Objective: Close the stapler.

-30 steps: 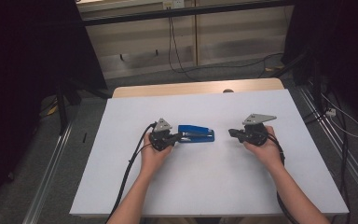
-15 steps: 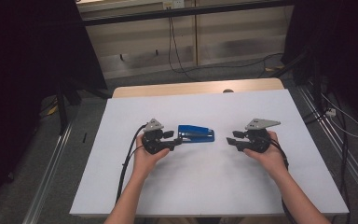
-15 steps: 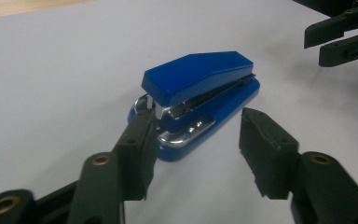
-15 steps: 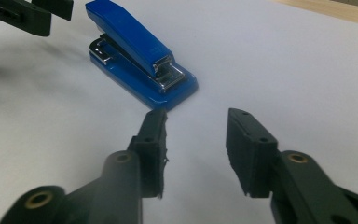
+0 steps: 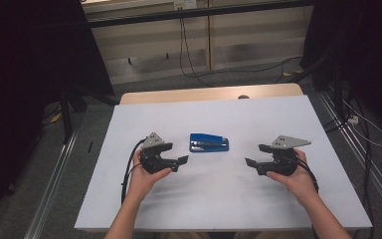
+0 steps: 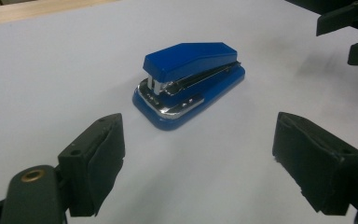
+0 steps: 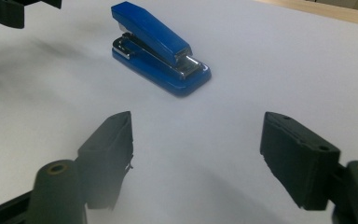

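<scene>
A blue stapler [image 5: 209, 143] lies flat on the white table top [image 5: 214, 199], midway between my two grippers, and nothing touches it. My left gripper [image 5: 181, 160] is to its left and a little nearer the person. Its jaws have just been opening and stand wide apart with nothing between them. The left gripper view has the stapler [image 6: 191, 81] beyond my left gripper [image 6: 198, 140]. My right gripper [image 5: 251, 162] is to the stapler's right, its jaws also just opened and empty. In the right gripper view the stapler [image 7: 158, 46] lies ahead of my right gripper [image 7: 196, 128].
A wooden strip [image 5: 209, 93] borders the table's far edge. Cables [image 5: 189, 59] trail over the floor behind it, and metal rails [image 5: 54, 174] run along both sides. Dark curtains stand at the left and right.
Both hands have drawn away from the stapler, the left one leftward and the right one rightward. Both pairs of jaws went from shut to wide apart. The stapler has not moved.
</scene>
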